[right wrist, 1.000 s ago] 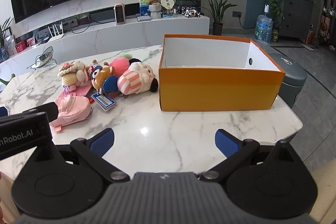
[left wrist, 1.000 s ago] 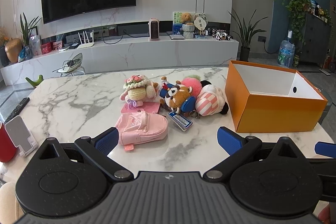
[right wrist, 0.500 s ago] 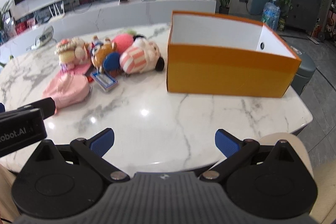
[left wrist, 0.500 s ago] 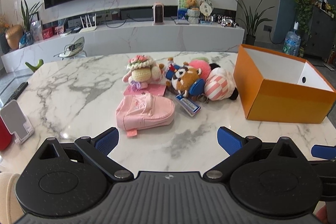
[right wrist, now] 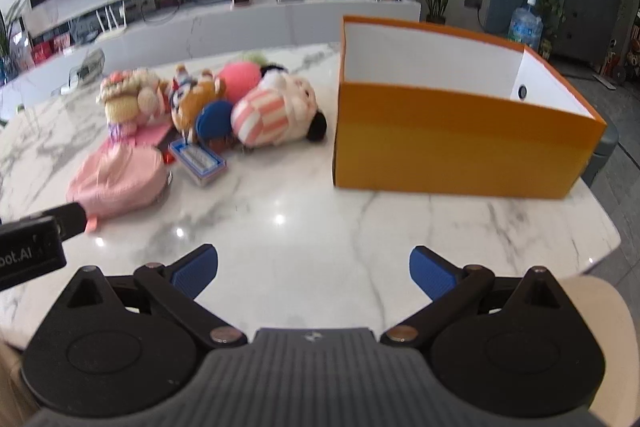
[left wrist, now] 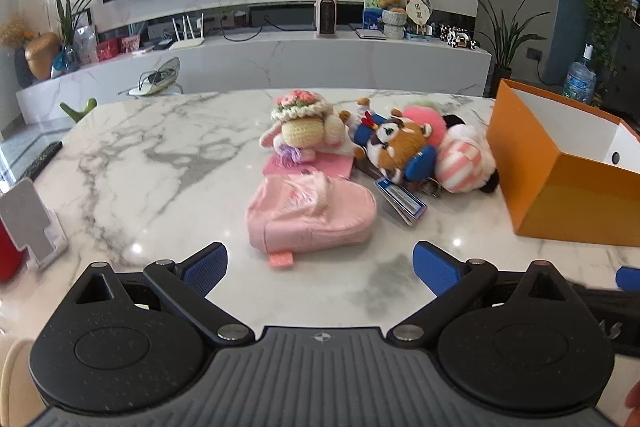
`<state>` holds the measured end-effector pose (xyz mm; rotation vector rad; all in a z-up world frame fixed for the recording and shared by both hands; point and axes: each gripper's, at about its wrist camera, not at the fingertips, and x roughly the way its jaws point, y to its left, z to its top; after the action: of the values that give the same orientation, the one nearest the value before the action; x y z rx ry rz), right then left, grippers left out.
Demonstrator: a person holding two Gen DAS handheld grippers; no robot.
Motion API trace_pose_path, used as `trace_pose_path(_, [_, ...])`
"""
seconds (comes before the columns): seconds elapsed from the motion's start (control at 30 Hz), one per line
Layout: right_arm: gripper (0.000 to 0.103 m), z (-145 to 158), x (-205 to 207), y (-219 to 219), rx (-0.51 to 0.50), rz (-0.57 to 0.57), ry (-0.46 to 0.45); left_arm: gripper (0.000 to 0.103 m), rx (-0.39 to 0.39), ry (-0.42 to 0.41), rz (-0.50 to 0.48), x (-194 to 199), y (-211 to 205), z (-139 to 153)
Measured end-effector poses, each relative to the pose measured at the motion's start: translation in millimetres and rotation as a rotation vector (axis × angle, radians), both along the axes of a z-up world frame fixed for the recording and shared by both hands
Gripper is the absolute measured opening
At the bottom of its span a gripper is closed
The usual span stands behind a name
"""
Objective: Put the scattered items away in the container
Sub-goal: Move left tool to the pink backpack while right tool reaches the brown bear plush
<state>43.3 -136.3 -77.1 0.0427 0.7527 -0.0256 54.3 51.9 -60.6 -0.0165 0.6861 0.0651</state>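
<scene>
A small pink backpack [left wrist: 310, 213] lies on the marble table just beyond my left gripper [left wrist: 320, 267], which stands open and empty. Behind it sit a crocheted doll [left wrist: 300, 127], a brown raccoon plush [left wrist: 400, 147], a pink-striped plush [left wrist: 464, 163] and a blue-edged card [left wrist: 402, 201]. The open orange box [right wrist: 460, 147] stands to their right with nothing visible inside. My right gripper [right wrist: 314, 269] is open over bare marble in front of the box; the pink backpack [right wrist: 118, 181] lies to its left.
The marble table [left wrist: 140, 167] has free surface at left and front. A grey phone stand [left wrist: 28, 219] and a red object [left wrist: 8, 255] sit at its left edge. The table's right edge [right wrist: 600, 239] curves just past the box. A TV wall and sideboard lie beyond.
Both grippers have moved forward toward the table and tilted down; the backpack and plush toys now look nearer and larger. Nothing on the table has shifted.
</scene>
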Motion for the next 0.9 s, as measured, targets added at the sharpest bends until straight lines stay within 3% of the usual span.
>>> trace_pose_path(0.13, [0.100, 0.7, 15.8, 5.4, 0.017, 0.030, -0.036, 0.103, 0.015, 0.013, -0.030, 19.8, 2.7, -5.3])
trace_pose_path(0.17, [0.097, 0.7, 20.7, 8.5, 0.013, 0.048, -0.041, 0.103, 0.015, 0.017, -0.032, 25.0, 4.0, -6.9])
trace_pose_path(0.23, [0.082, 0.3, 31.1, 14.5, 0.005, 0.080, -0.047, 0.103, 0.027, 0.027, -0.043, 35.9, 6.4, -10.7])
trace_pose_path(0.4, [0.074, -3.4, 61.6, 29.6, -0.016, 0.152, -0.056, 0.103, 0.085, 0.047, -0.078, 62.2, 11.3, -23.4])
trace_pose_path(0.53, [0.074, -3.0, 89.3, 41.7, -0.026, 0.201, -0.089, 0.103, 0.123, 0.053, -0.128, 79.0, 11.1, -37.1])
trace_pose_path(0.67, [0.074, -4.5, 117.2, 51.8, -0.020, 0.241, -0.108, 0.103, 0.224, 0.067, -0.184, 89.9, 0.7, -54.4])
trace_pose_path(0.9, [0.082, -14.0, 151.5, 65.0, -0.015, 0.292, -0.126, 0.103, 0.264, 0.109, -0.243, 99.9, -9.6, -76.3])
